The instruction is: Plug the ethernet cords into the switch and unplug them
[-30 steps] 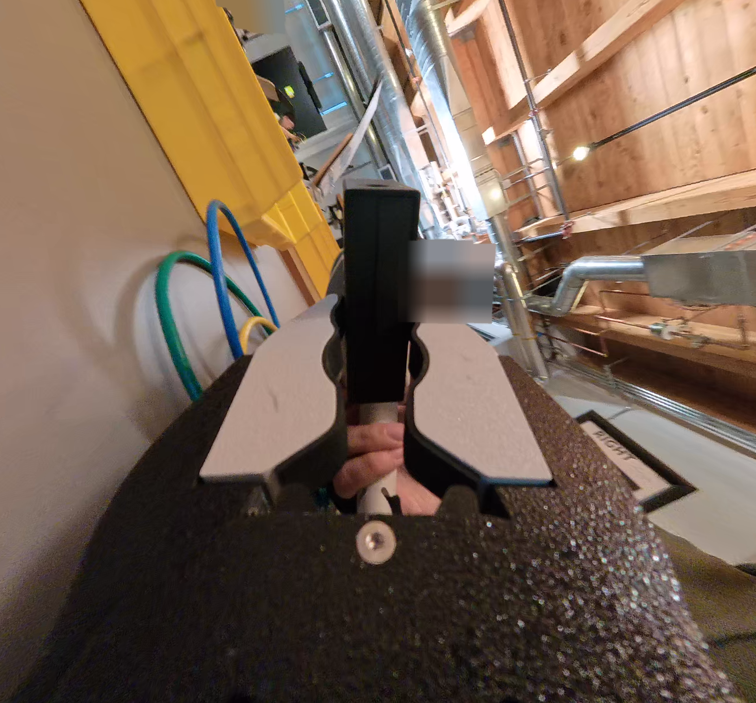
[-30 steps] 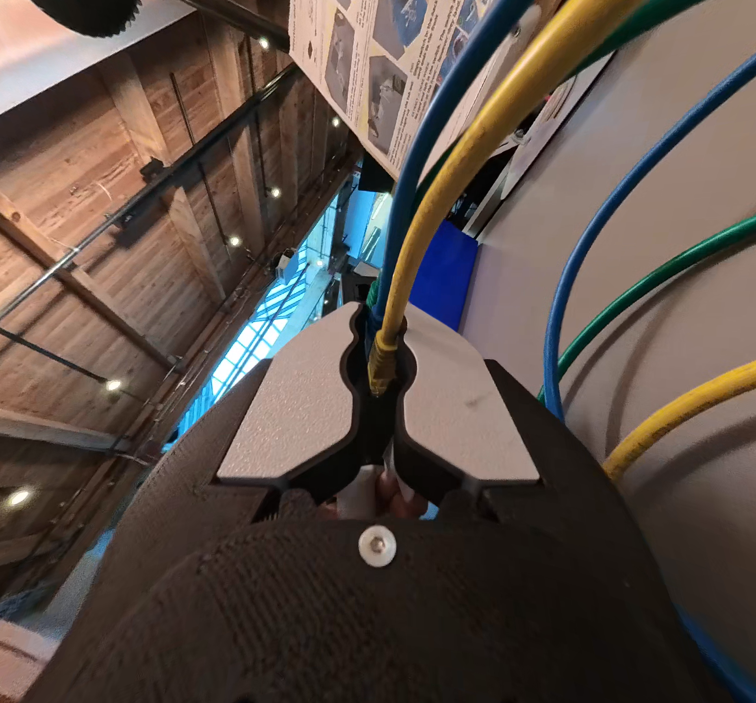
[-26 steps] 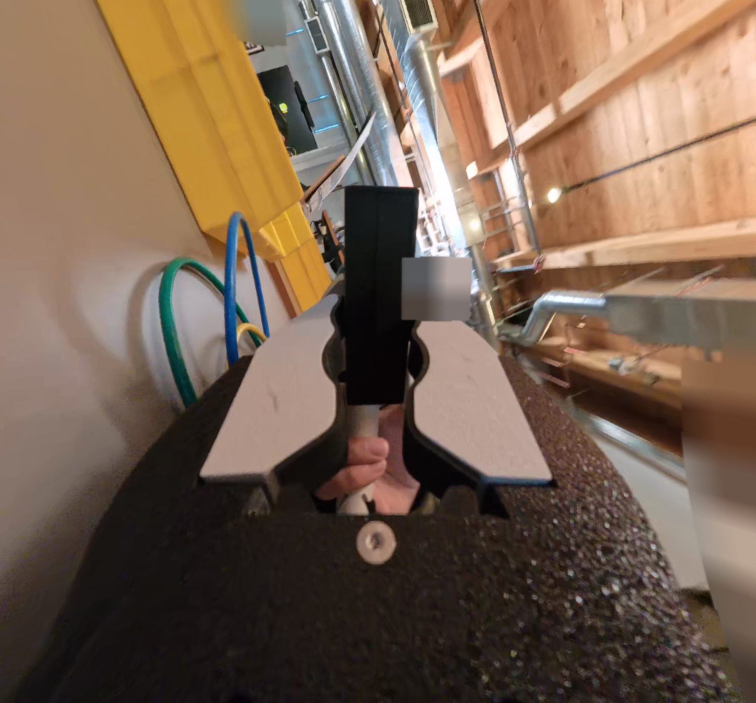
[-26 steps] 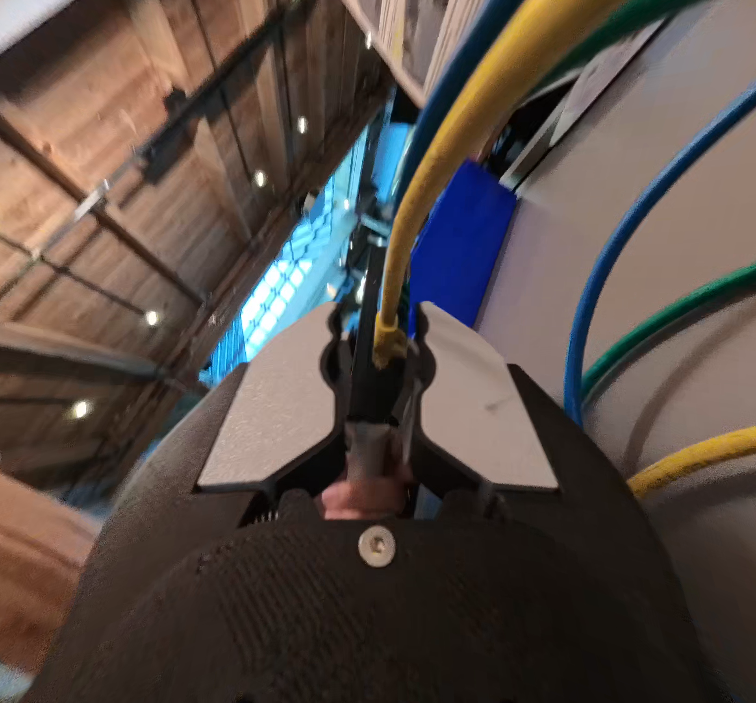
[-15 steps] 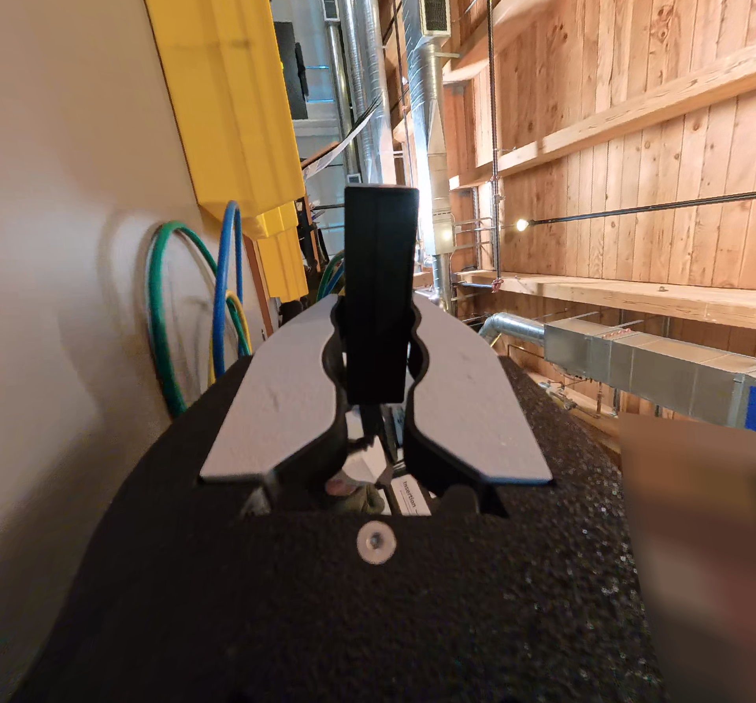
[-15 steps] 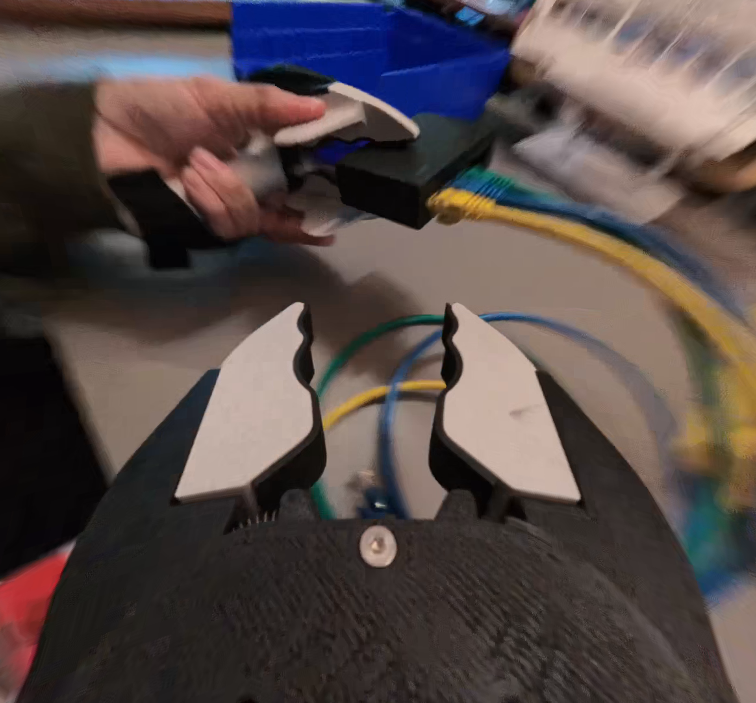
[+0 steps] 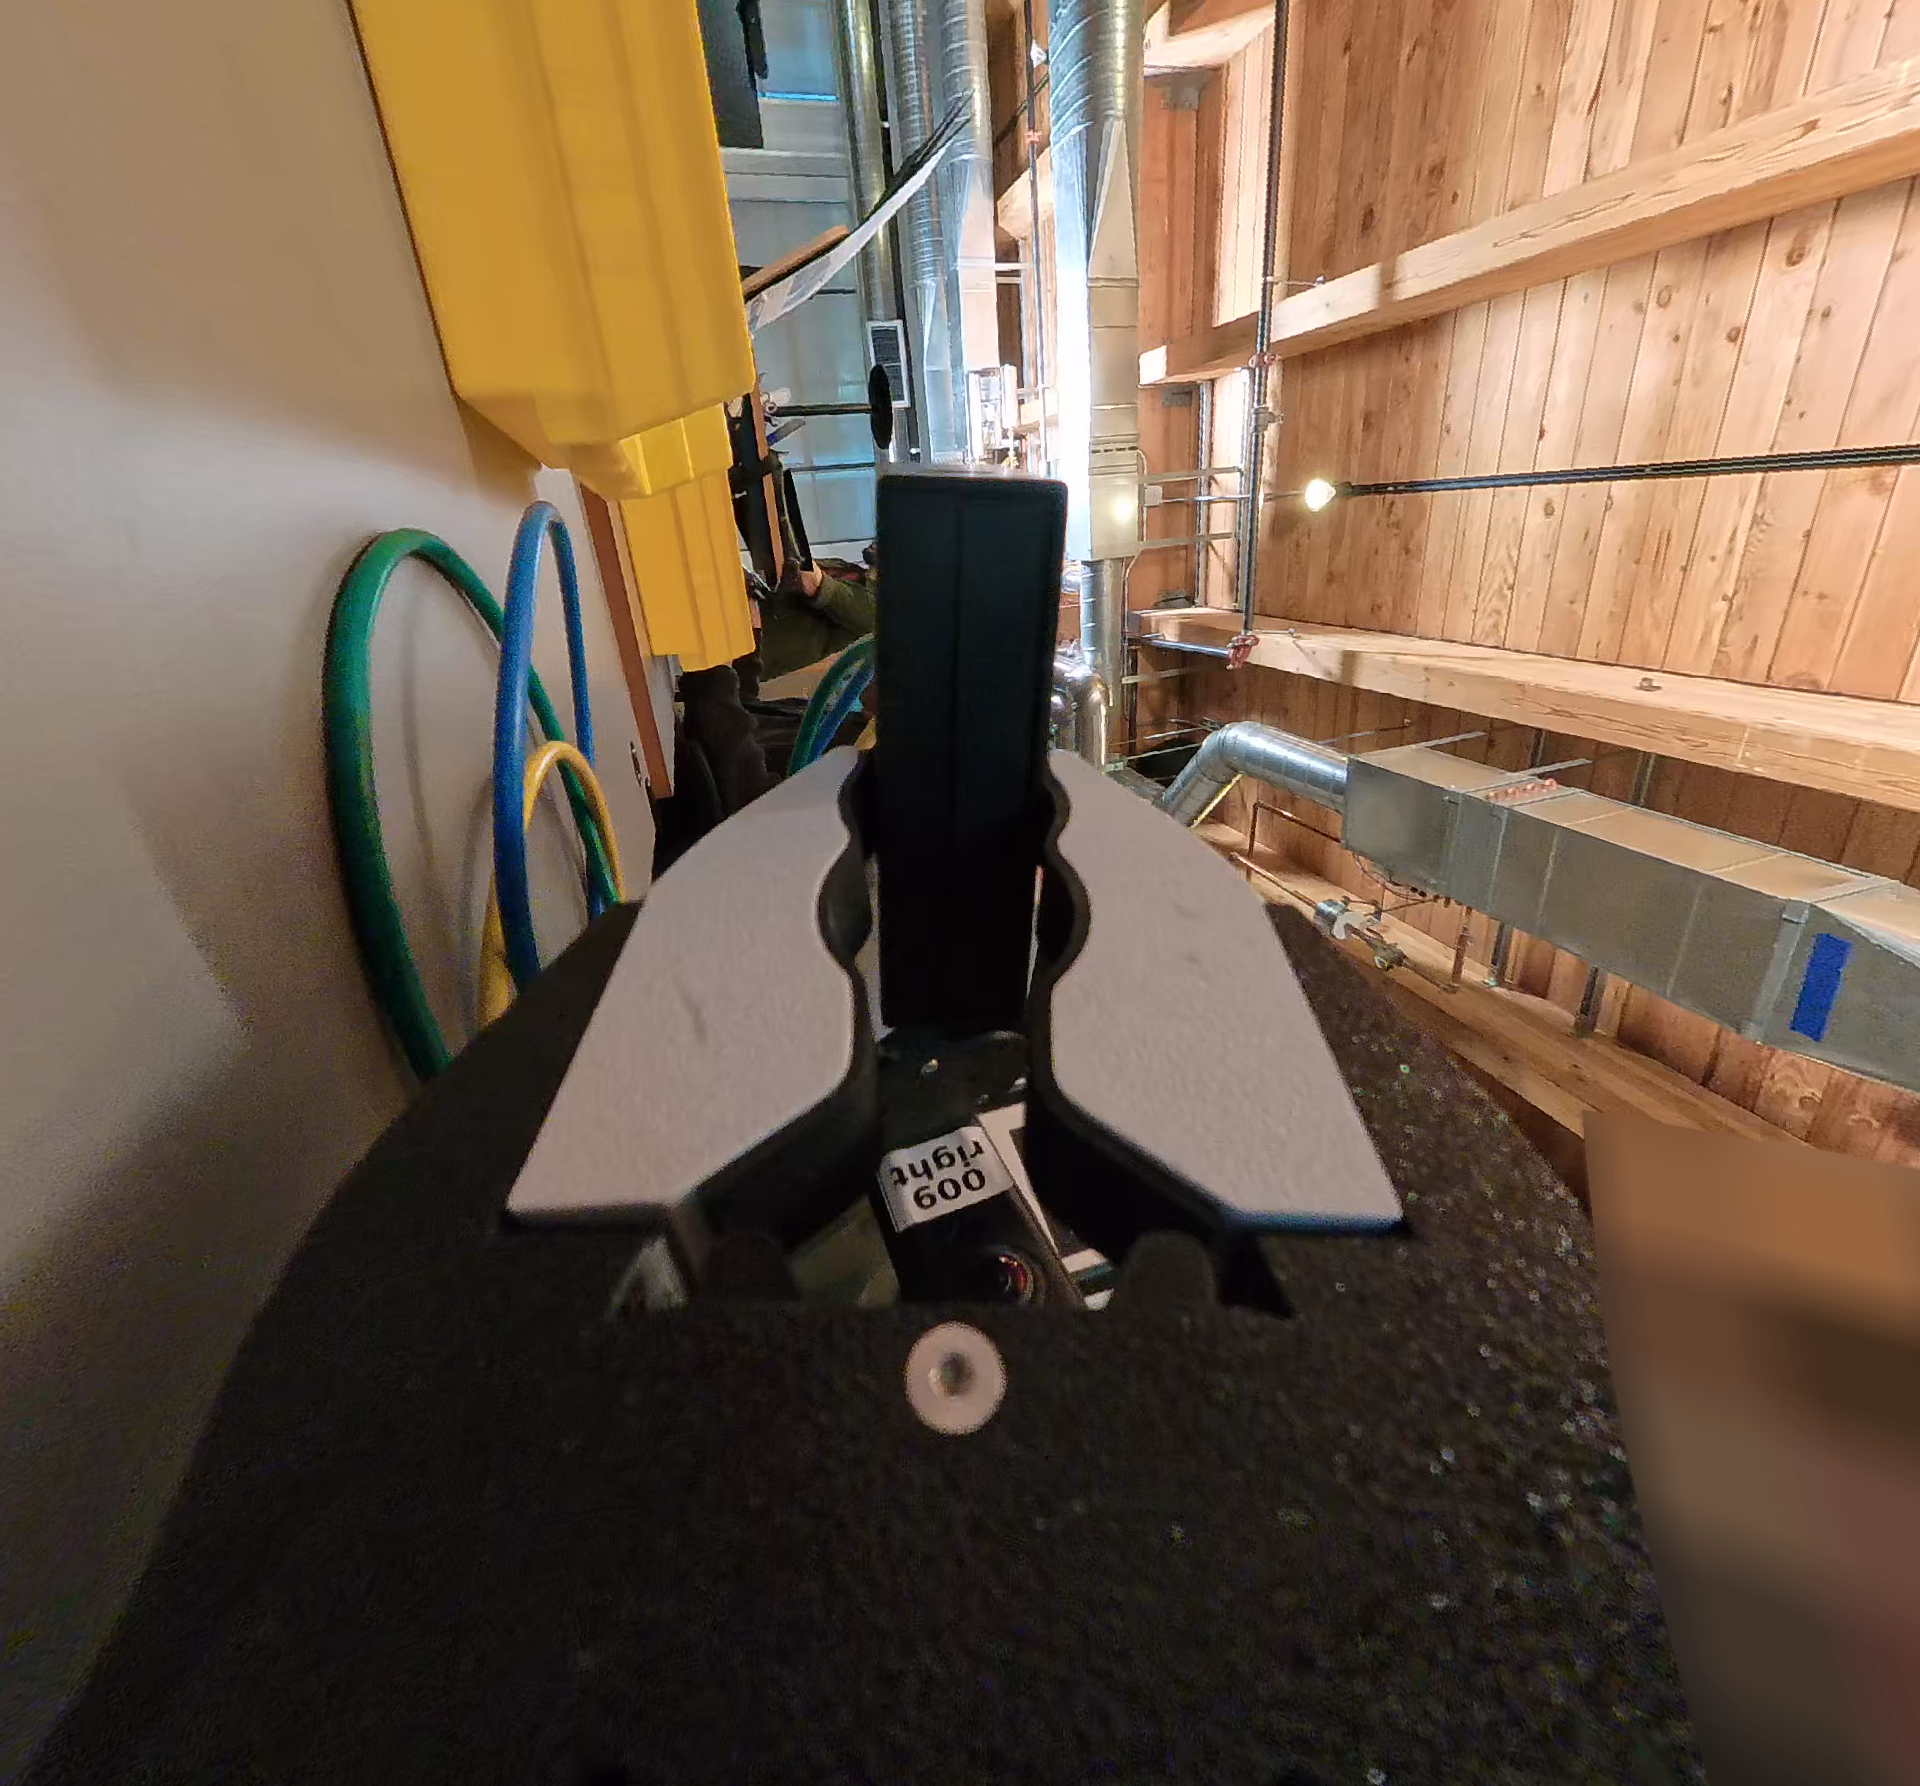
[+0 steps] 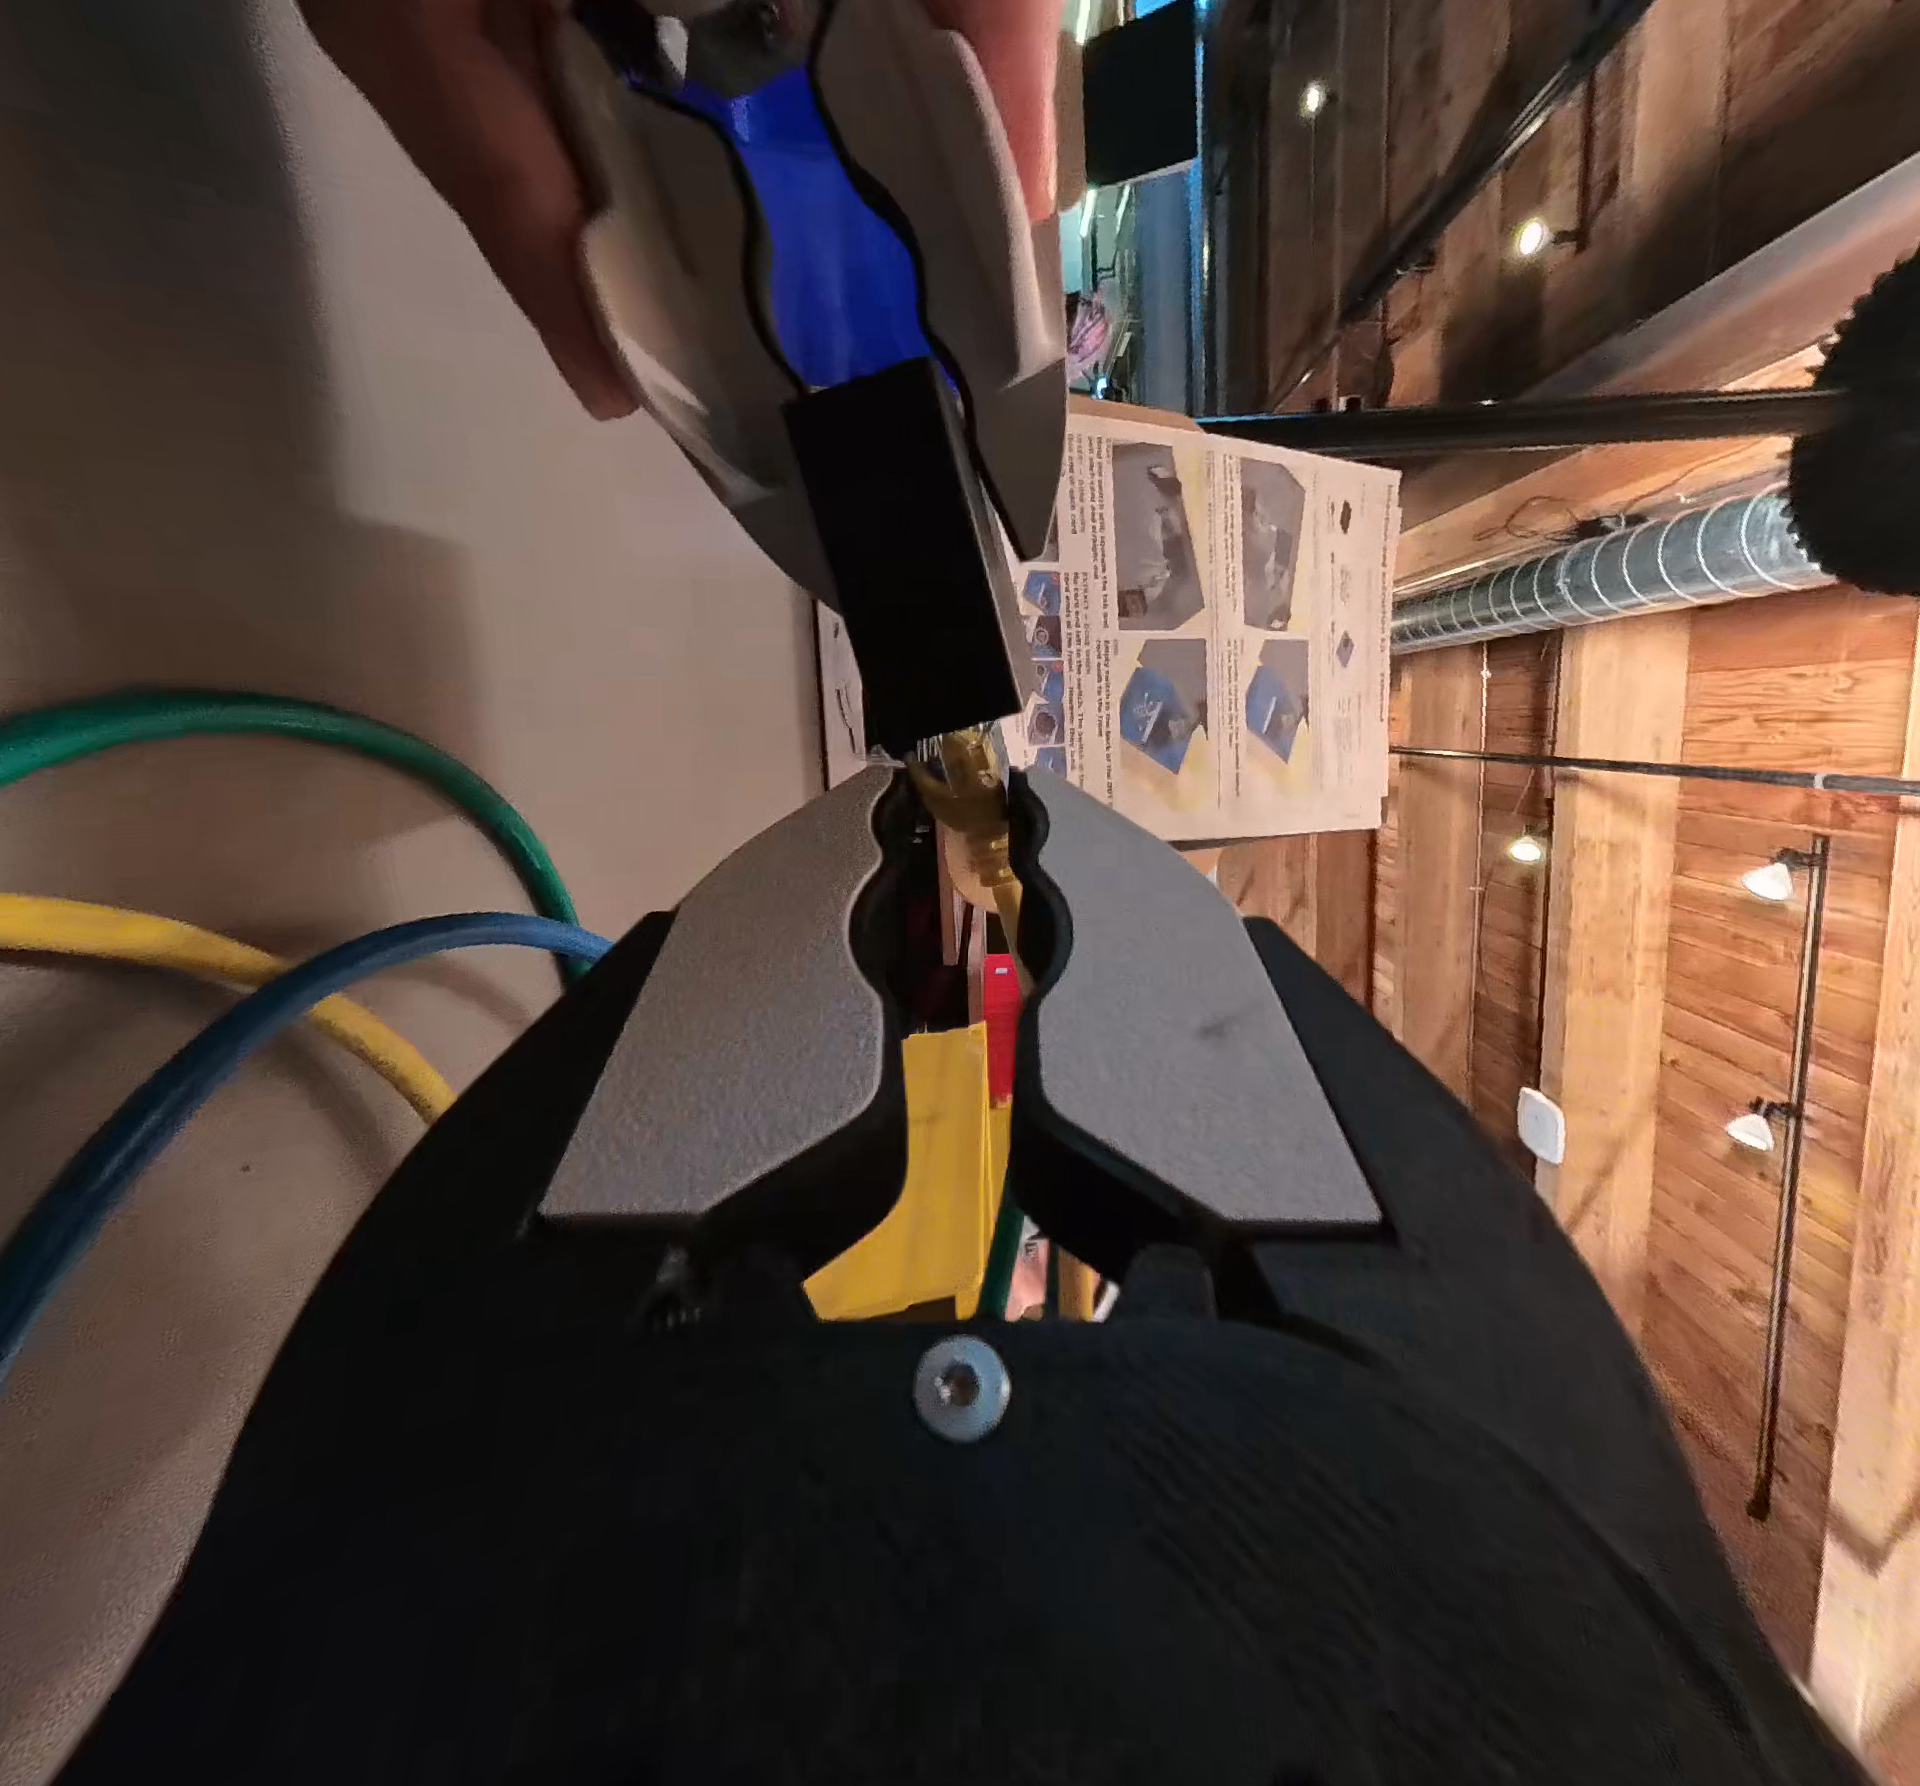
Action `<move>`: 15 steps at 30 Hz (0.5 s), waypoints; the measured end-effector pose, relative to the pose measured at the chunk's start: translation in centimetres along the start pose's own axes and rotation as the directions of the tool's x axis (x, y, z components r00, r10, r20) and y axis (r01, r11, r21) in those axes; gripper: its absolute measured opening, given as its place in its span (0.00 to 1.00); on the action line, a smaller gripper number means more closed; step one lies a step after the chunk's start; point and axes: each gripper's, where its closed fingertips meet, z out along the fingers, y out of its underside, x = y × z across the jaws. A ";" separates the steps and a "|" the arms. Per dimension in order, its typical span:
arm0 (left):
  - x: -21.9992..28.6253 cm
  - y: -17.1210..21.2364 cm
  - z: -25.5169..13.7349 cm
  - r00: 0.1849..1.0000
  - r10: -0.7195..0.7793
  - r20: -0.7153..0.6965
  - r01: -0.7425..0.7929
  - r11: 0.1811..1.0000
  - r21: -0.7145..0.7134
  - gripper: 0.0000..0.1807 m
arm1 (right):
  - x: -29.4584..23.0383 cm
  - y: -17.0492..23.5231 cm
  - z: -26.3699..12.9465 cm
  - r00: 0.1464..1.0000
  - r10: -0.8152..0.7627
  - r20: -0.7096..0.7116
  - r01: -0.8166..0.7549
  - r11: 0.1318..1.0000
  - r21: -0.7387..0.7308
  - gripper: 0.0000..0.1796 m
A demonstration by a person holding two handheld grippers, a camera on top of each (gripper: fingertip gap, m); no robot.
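Note:
My left gripper (image 7: 956, 780) is shut on a black switch (image 7: 961, 728), which sticks out past its fingertips. In the right wrist view the switch (image 8: 904, 573) hangs from the left gripper (image 8: 883, 427), held by a hand (image 8: 436, 74). My right gripper (image 8: 956, 791) is shut on the yellow plug (image 8: 966, 801) of the yellow cord (image 8: 208, 957). The plug's tip meets the switch's end face; how deep it sits is hidden. Green (image 8: 312, 728) and blue (image 8: 260, 1019) cords loop over the table. The same loops show in the left wrist view: green (image 7: 353, 801), blue (image 7: 514, 749), yellow (image 7: 520, 863).
A yellow bin (image 7: 551, 178) stands on the beige table (image 7: 156, 489) beyond the cord loops. A printed instruction sheet (image 8: 1195, 624) stands behind the switch. Part of the right gripper's body (image 7: 940, 1186) shows through the gap under the switch.
Half a second ago my right gripper was open and away from the switch. It is now shut on the yellow plug at the switch. The left gripper kept hold of the switch while turning.

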 end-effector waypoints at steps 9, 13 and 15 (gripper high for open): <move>3.2 -0.7 -0.6 0.997 0.077 -0.004 -0.077 0.996 0.051 0.15 | 2.7 -1.5 1.1 0.992 -0.119 -0.033 0.120 0.991 0.056 0.08; 4.7 -1.1 -0.8 0.991 0.127 -0.036 -0.123 0.988 0.091 0.18 | 3.6 -2.1 1.6 0.995 -0.095 0.021 0.093 0.992 0.088 0.08; 4.8 -1.2 -0.9 0.992 0.115 -0.042 -0.111 0.989 0.096 0.18 | 3.6 -2.2 1.7 0.991 -0.122 0.045 0.118 0.989 0.085 0.08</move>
